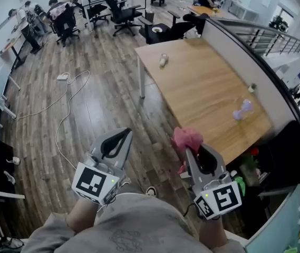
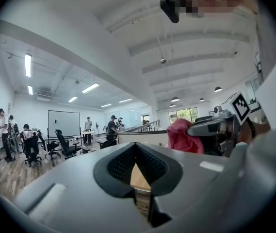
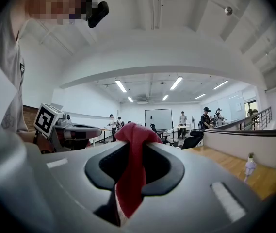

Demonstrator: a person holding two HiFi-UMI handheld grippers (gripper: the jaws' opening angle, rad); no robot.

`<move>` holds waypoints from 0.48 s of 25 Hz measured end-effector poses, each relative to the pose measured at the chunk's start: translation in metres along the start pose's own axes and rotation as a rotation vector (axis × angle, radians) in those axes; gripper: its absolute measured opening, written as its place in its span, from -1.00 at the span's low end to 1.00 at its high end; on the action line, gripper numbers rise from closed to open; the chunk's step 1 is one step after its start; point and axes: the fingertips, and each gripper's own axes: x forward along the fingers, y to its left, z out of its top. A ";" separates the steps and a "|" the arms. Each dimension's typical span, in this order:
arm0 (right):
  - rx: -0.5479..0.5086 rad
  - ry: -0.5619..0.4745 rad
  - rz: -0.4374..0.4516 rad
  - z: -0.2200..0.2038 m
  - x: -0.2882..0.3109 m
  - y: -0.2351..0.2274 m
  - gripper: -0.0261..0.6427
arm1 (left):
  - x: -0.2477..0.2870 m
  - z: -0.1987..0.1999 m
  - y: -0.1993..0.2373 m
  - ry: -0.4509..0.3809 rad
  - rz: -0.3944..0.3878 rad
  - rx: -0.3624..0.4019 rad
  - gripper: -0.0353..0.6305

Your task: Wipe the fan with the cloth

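A small lilac fan [image 1: 242, 109] lies near the right end of the wooden table [image 1: 202, 88], well ahead of both grippers. My right gripper [image 1: 191, 147] is shut on a pink-red cloth [image 1: 185, 138], which bunches above its tips just off the table's near edge. In the right gripper view the cloth [image 3: 132, 169] hangs down between the closed jaws of the right gripper [image 3: 133, 141]. My left gripper [image 1: 122, 133] is held over the floor left of the table. Seen in its own view, the left gripper [image 2: 137, 148] is shut with nothing in it. That view also shows the cloth [image 2: 182, 136].
A small white object [image 1: 163, 60] stands at the table's far end and another small item [image 1: 251, 88] by the grey partition [image 1: 244, 57]. A cable with a power strip [image 1: 63, 77] lies on the wood floor. Office chairs [image 1: 121, 12] and people are at the back.
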 end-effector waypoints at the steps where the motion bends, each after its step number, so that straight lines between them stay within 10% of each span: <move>1: 0.007 0.000 -0.001 -0.001 0.000 -0.001 -0.67 | 0.000 0.000 0.001 0.003 0.008 -0.006 -0.89; 4: 0.021 0.006 -0.002 -0.006 0.001 -0.004 -0.67 | 0.000 -0.002 0.005 0.016 0.059 -0.032 -0.88; 8: 0.015 0.009 0.012 -0.006 0.006 -0.003 -0.67 | 0.006 -0.007 -0.001 0.046 0.058 -0.021 -0.23; 12: 0.018 0.015 0.012 -0.005 0.014 -0.010 -0.67 | 0.016 -0.010 0.001 0.048 0.040 -0.041 -0.18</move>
